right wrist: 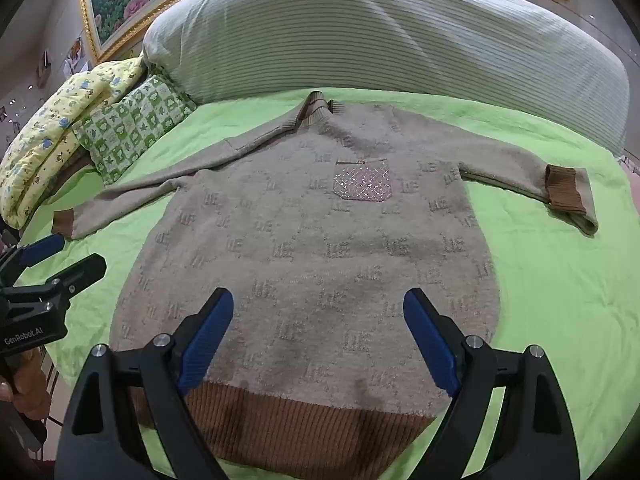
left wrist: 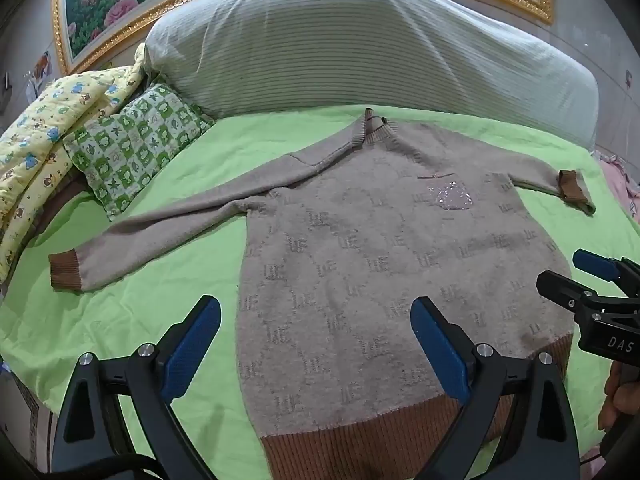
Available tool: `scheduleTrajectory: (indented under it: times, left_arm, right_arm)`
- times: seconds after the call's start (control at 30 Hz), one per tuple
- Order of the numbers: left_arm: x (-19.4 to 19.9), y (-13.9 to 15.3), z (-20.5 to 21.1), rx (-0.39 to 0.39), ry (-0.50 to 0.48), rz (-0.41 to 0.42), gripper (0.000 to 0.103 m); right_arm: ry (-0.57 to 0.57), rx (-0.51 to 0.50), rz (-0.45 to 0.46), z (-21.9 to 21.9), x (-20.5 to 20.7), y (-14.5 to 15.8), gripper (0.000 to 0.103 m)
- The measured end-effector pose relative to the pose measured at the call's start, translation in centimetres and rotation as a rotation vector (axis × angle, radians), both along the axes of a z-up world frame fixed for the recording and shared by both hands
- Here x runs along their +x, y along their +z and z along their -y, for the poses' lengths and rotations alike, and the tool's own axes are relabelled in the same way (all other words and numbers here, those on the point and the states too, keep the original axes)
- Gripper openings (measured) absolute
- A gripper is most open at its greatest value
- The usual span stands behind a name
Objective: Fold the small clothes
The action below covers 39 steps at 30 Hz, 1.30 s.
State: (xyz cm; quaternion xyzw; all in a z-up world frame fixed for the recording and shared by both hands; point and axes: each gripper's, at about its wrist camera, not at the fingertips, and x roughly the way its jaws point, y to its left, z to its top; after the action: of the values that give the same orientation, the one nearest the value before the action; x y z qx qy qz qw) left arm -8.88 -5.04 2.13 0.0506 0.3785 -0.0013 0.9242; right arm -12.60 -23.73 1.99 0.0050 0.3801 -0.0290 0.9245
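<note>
A beige knitted sweater (left wrist: 380,264) (right wrist: 312,256) with brown ribbed hem and cuffs lies flat, face up, on a green sheet (left wrist: 160,300) (right wrist: 560,280). Its sparkly chest pocket (right wrist: 362,184) faces up and both sleeves are spread out sideways. My left gripper (left wrist: 316,320) hovers open above the sweater's lower left part, nothing between its blue pads. My right gripper (right wrist: 318,312) hangs open above the lower middle of the sweater, also with nothing in it. Each gripper shows at the edge of the other's view, the right gripper (left wrist: 568,276) and the left gripper (right wrist: 76,256).
A large striped pillow (left wrist: 360,48) (right wrist: 380,32) lies behind the sweater's collar. A green checked cushion (left wrist: 136,144) (right wrist: 132,124) and a yellow printed quilt (left wrist: 40,148) (right wrist: 44,148) sit at the back left. A gold-framed picture (left wrist: 104,12) hangs behind. A person's hand (right wrist: 24,384) holds the left gripper.
</note>
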Motion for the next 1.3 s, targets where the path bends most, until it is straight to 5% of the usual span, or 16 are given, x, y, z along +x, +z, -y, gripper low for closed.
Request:
scheduleTrajectory:
  times: [1.3]
  left_arm:
    - [1.0, -1.0, -0.3, -0.001, -0.004, -0.024, 0.096]
  right_arm:
    - [0.001, -0.004, -0.019, -0.1, 0.8, -0.4, 0.087]
